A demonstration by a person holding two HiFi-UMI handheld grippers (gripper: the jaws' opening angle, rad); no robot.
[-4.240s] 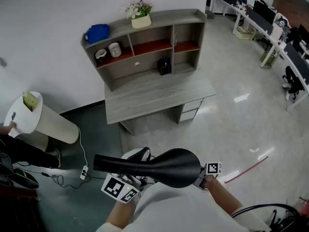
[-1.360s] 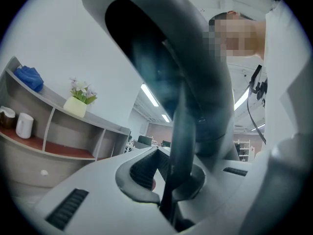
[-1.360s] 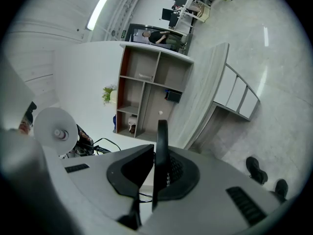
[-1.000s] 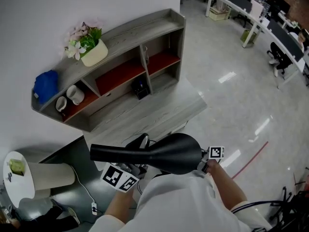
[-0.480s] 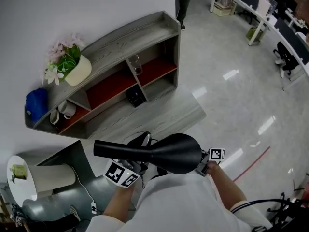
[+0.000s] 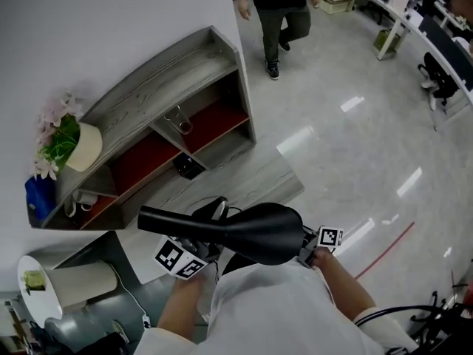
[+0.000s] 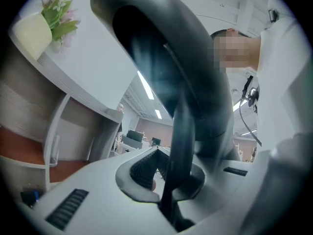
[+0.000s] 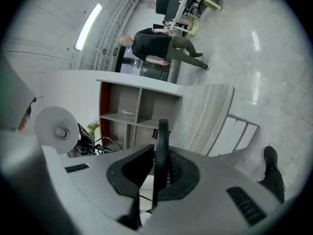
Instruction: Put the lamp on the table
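The black lamp (image 6: 266,234) is off the counter (image 6: 255,187), held level in the air between both grippers, just ahead of the holder's white shirt (image 6: 273,309). In the head view its round shade lies to the right. Its tapering neck reaches left, and the lamp overlaps the counter's front edge.

The left gripper (image 7: 168,180) is closed on a thin dark stem of the lamp. The stem rises between the jaws to the big curved shade overhead. The right gripper (image 8: 159,163) is closed almost tight on a thin black edge of the lamp, which stands upright between its jaws.

A shelf (image 6: 162,76) stands along the counter's back edge. A flowerpot (image 6: 74,145) sits on top at its left end and a glass (image 6: 181,122) in a middle compartment. A passer-by (image 6: 279,6) is on the floor beyond the counter's right end.
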